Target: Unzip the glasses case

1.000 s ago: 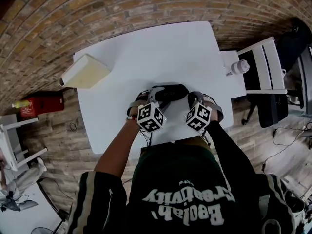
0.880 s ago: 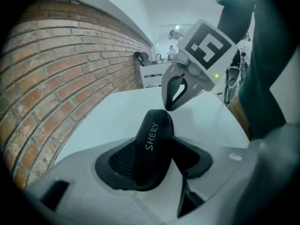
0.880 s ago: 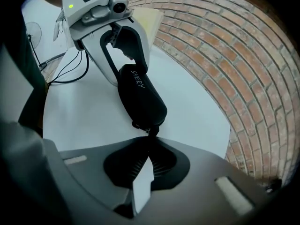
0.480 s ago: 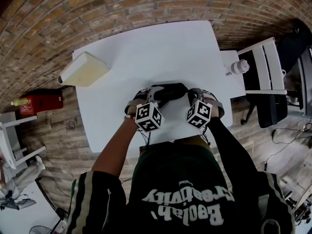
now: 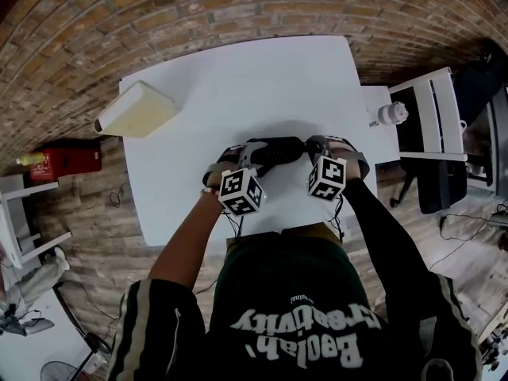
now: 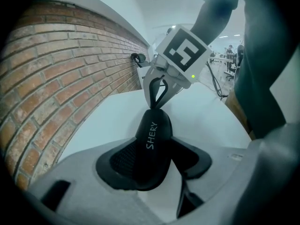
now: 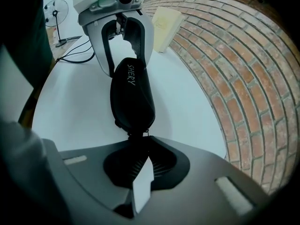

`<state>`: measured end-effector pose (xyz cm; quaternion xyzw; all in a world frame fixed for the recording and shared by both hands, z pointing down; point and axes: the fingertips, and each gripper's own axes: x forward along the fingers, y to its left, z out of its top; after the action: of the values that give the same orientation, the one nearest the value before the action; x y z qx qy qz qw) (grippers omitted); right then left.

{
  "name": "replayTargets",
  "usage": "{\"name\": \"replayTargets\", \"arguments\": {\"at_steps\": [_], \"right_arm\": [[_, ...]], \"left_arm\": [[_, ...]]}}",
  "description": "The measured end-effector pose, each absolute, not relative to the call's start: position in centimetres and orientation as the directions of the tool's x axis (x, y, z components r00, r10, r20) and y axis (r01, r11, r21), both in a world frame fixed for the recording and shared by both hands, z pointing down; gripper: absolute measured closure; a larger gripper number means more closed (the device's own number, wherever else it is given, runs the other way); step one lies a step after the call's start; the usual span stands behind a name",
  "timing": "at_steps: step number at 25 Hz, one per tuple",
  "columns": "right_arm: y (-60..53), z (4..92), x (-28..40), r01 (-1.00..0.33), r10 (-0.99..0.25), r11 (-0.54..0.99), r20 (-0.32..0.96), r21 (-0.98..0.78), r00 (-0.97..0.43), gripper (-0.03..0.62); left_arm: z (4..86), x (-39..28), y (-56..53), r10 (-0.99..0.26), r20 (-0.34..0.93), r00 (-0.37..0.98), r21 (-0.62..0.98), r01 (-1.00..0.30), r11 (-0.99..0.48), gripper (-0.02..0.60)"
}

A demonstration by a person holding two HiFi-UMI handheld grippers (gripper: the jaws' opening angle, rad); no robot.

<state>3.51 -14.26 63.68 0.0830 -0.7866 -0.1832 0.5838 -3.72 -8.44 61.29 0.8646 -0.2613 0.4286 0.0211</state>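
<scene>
– Grip check before the pull: who has what?

– The black glasses case [image 7: 132,97] lies flat on the white surface [image 5: 262,78], toward the edge nearest the person, lengthwise between the two hands. The left gripper [image 6: 152,165] straddles one end, its fingers [image 6: 119,161] fairly wide and pressed against the case's sides. The right gripper [image 7: 140,161] is at the opposite end, fingers [image 7: 161,161] closed right together on what looks like the zip pull [image 7: 140,133].

– Has the zip opened at all?

– Not that I can see. The case looks shut in both gripper views, so I'd judge the unzipping is only starting.

– How should the draw go, then?

– Take the zip pull along the track, following the curve round the end, low and close to the case rather than lifting. The left side should pin the case down firmly so it doesn't slide or swing along with it.

– Risks?

– The zip pull is small, and a jerk could slip it out of the pinch. A slow, steady drag, with the wrist turning as the track bends, seems safest.
</scene>
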Motion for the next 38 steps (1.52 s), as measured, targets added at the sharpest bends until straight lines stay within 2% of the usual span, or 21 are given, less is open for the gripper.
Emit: {"name": "replayTargets", "arguments": {"at_steps": [10, 17, 21, 26, 29, 30, 33, 34, 38], "right_arm": [[-15.3, 63.7, 2.1, 0.174, -0.313, 0.907, 0.891, 0.383, -0.329, 0.58], [-15.9, 63.6, 0.8, 0.34, -0.29, 0.849, 0.895, 0.404, -0.34, 0.58], [-15.8, 63.7, 0.5, 0.375, -0.283, 0.832, 0.895, 0.408, -0.345, 0.579], [-16.0, 63.4, 0.4, 0.333, -0.304, 0.839, 0.879, 0.43, -0.368, 0.577], [-15.7, 63.1, 1.4, 0.135, -0.258, 0.933, 0.882, 0.333, -0.393, 0.572], [-15.6, 62.8, 1.9, 0.058, -0.24, 0.956, 0.882, 0.287, -0.406, 0.563], [-14.4, 61.1, 2.7, -0.091, -0.167, 0.986, 0.858, 0.14, -0.487, 0.363], [-13.8, 60.3, 2.6, -0.109, -0.146, 0.989, 0.839, 0.104, -0.524, 0.32], [-11.9, 58.3, 1.1, -0.07, -0.133, 0.991, 0.794, 0.114, -0.593, 0.255]], "left_arm": [[61.3, -3.8, -8.5, -0.437, 0.746, 0.502, -0.185, -0.475, -0.86, 0.365], [61.2, -3.7, -8.7, -0.435, 0.749, 0.5, -0.176, -0.483, -0.858, 0.365], [61.2, -3.8, -8.7, -0.449, 0.746, 0.491, -0.183, -0.498, -0.848, 0.364], [61.2, -3.8, -8.8, -0.455, 0.742, 0.492, -0.181, -0.506, -0.843, 0.362], [61.0, -3.9, -8.9, -0.478, 0.732, 0.486, -0.186, -0.532, -0.826, 0.357], [60.7, -4.0, -9.1, -0.496, 0.722, 0.483, -0.188, -0.553, -0.812, 0.357], [59.0, -4.6, -9.9, -0.573, 0.668, 0.475, -0.179, -0.645, -0.743, 0.35], [58.3, -4.9, -10.0, -0.597, 0.65, 0.471, -0.172, -0.673, -0.719, 0.353], [56.6, -5.6, -9.2, -0.641, 0.615, 0.46, -0.148, -0.731, -0.666, 0.368]]}}
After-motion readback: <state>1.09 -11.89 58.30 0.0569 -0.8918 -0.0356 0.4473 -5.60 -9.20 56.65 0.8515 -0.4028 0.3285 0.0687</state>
